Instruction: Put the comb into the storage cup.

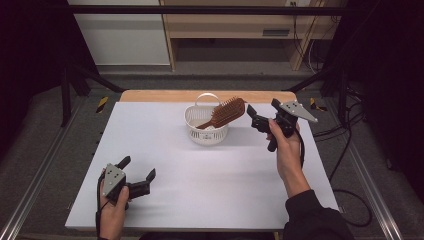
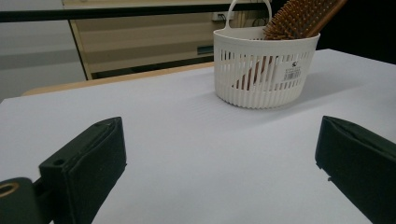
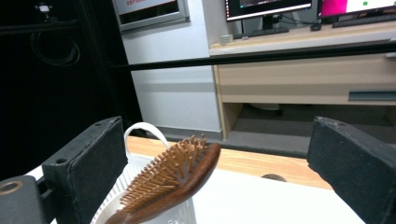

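Our brown wooden paddle hairbrush (image 1: 226, 112) standing handle-down in the small white slatted plastic basket (image 1: 206, 132) (bristled head leaning out over the rim), our right gripper (image 1: 261, 116) just beside it, jaws released, our left gripper (image 1: 137, 169) near the white table (image 1: 210, 185) edge, jaws spread, nothing held.

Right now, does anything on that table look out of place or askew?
Only the wooden hairbrush: it stands handle-down in the small white basket, and its bristled head leans out over the rim. Nothing looks spilled or broken.
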Tool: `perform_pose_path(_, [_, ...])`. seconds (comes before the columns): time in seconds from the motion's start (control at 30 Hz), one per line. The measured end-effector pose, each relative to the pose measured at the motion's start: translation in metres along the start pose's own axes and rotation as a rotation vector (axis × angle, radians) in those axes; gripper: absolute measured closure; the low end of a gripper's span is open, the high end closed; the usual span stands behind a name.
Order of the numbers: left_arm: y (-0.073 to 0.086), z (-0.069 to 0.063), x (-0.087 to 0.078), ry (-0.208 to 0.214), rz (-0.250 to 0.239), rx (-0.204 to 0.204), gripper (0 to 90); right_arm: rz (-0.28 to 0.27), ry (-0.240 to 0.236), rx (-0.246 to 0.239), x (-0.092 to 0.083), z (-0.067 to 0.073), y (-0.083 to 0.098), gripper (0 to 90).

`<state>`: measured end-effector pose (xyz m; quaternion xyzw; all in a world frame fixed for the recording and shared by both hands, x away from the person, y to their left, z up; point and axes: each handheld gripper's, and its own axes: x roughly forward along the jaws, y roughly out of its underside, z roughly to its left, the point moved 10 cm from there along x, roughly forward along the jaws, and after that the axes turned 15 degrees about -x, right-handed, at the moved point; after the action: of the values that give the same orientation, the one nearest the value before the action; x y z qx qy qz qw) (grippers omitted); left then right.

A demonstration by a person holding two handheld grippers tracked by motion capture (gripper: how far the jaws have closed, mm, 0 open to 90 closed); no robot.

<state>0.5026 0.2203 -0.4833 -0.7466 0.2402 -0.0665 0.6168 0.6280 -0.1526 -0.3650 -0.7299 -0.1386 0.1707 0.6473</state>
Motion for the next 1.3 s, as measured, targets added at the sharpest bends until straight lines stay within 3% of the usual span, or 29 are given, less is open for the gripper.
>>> perform_pose_path(0.77, [-0.004, 0.013, -0.009, -0.026, -0.032, -0.025, 1.7, -0.016, -0.002, -0.021, -0.035, -0.020, -0.001, 2.5])
perform_pose_path(1.3, [-0.009, 0.030, -0.021, -0.055, -0.061, -0.058, 1.7, 0.009, 0.014, -0.043, -0.064, -0.037, 0.018, 2.3])
